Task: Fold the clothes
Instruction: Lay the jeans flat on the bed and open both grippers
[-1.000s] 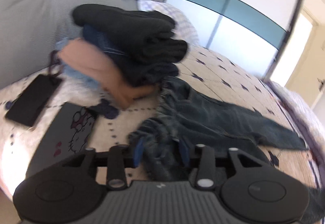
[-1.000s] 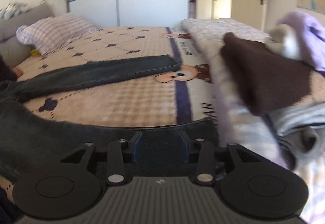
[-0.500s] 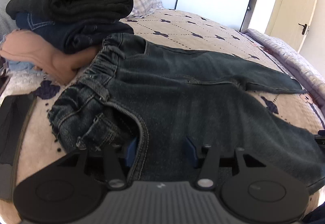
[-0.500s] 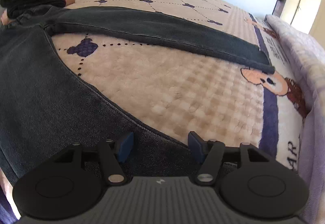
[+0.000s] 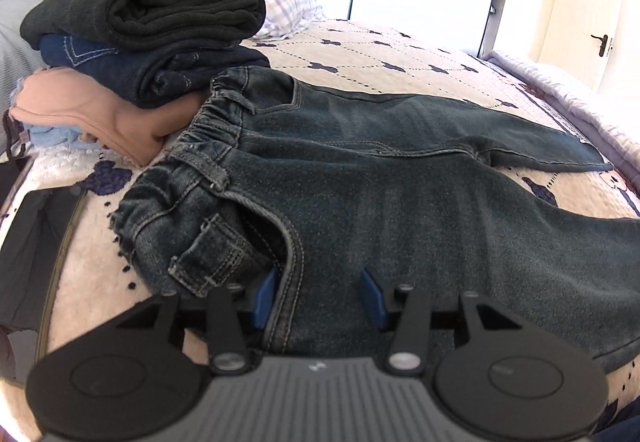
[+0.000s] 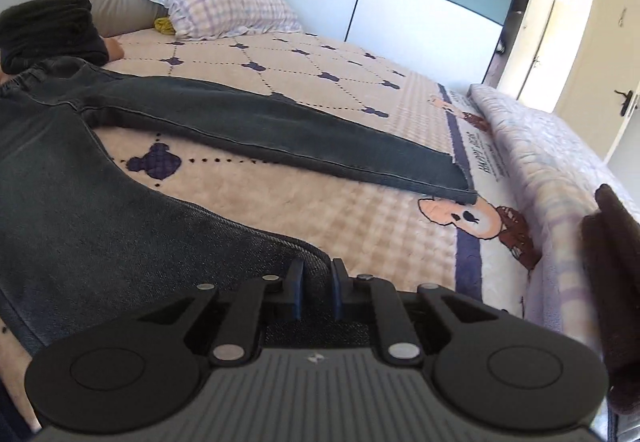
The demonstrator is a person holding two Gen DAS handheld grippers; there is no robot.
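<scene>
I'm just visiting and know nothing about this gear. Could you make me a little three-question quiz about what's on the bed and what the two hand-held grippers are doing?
1. True or false: the jeans lie spread out with their legs apart.
2. Which garment tops the folded stack? A) black garment B) peach garment C) blue jeans
3. Fill in: the right hand-held gripper is pinching the near ___ of the jeans.

Key
1. True: bedcover shows between the legs.
2. A: the black garment lies on top.
3. Leg. The left hand-held gripper straddles the waist end, its jaws apart.
</scene>
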